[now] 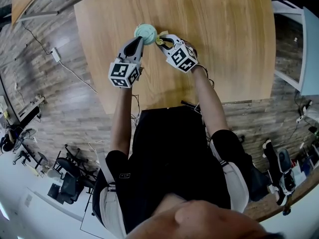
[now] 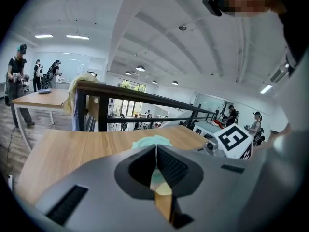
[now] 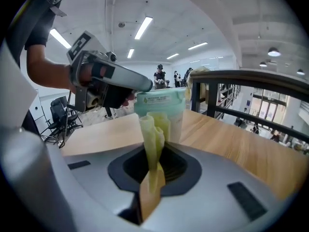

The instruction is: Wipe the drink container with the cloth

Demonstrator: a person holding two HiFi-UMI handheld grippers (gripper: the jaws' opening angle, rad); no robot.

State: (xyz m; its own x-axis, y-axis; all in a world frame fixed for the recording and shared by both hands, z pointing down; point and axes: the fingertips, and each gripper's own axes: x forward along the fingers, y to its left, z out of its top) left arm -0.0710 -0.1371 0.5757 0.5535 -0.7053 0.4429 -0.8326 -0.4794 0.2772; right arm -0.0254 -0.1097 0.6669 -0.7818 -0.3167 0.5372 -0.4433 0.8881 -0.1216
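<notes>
A mint-green drink container (image 1: 145,32) stands upright on the wooden table (image 1: 224,44). My left gripper (image 1: 139,40) is shut, and its tip rests against the container's near left side. Its own view shows the jaws (image 2: 155,149) closed together, with the container's top (image 2: 150,141) just beyond them. My right gripper (image 1: 162,40) is shut on a folded yellow cloth (image 1: 160,41) just to the right of the container. In the right gripper view the cloth (image 3: 154,134) stands up out of the jaws (image 3: 155,153), against the container (image 3: 161,105). The left gripper's tip (image 3: 145,85) touches the lid.
The container stands near the table's left part, with bare wood all round it. A power strip (image 1: 56,55) and cables lie on the floor to the left. A black railing (image 2: 120,93) runs beyond the table. People stand at another table (image 2: 43,98) far off.
</notes>
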